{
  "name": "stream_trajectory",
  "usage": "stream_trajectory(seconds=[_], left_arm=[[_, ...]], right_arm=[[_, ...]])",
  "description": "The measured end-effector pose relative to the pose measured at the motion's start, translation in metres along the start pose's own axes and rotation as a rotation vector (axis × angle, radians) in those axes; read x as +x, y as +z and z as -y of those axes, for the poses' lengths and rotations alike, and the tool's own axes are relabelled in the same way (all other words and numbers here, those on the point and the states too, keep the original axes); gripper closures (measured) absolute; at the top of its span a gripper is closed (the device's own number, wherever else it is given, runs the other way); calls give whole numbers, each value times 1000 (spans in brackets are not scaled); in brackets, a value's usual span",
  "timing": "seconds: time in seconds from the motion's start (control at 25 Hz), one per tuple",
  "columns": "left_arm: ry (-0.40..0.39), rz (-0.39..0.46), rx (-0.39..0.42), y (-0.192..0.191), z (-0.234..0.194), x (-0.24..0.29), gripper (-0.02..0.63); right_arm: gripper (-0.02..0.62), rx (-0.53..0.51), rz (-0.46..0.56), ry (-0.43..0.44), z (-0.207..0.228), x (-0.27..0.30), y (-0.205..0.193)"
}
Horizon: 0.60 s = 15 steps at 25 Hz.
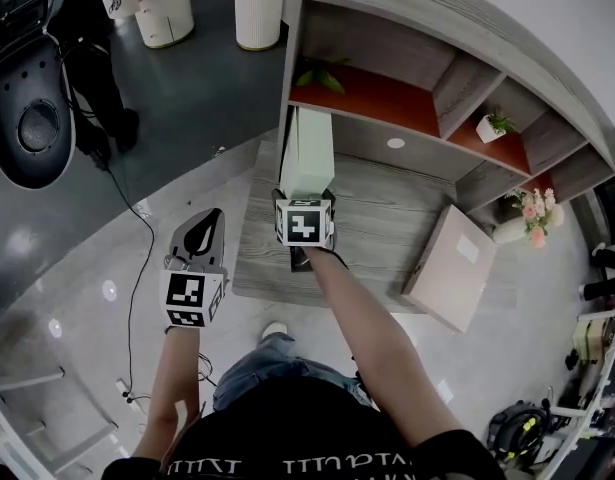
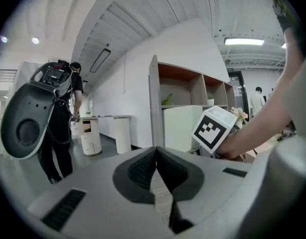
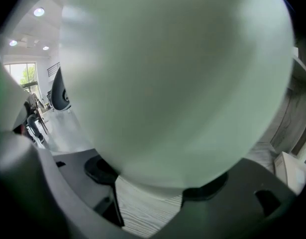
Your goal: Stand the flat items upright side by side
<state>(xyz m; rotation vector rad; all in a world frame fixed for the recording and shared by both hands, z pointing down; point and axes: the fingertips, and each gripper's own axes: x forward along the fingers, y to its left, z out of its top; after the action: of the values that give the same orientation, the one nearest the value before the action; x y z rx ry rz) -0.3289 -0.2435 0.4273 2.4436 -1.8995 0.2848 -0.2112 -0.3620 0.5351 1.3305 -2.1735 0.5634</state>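
Note:
A pale green flat box (image 1: 307, 153) stands upright at the left end of the low wooden shelf top (image 1: 387, 218). My right gripper (image 1: 305, 200) is at its near end, and in the right gripper view the box (image 3: 167, 83) fills the space between the wide-set jaws of the right gripper (image 3: 155, 178); I see no firm press on it. A pink flat box (image 1: 452, 268) lies flat on the right of the same surface. My left gripper (image 1: 200, 233) hangs over the floor to the left, shut and empty (image 2: 155, 151); from there the green box (image 2: 180, 128) shows beside the shelf's side panel.
Behind the surface is a shelf unit (image 1: 387, 98) with orange-floored compartments and small plants. A vase of flowers (image 1: 532, 218) stands at the right. A person with a black machine (image 1: 32, 98) is at the far left, and a cable (image 1: 137, 228) runs over the floor.

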Motion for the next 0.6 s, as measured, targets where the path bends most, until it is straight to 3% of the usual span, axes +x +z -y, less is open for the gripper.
stream_trajectory(seconds=[0.44,0.6], left_arm=[[-14,13,-10,-1,-3,20,592],[-15,13,-19,-4,-3,24,592]], right_arm=[[221,-88,15,-27,-11,8,1],[202,-39,25,13,-12,1,-3]])
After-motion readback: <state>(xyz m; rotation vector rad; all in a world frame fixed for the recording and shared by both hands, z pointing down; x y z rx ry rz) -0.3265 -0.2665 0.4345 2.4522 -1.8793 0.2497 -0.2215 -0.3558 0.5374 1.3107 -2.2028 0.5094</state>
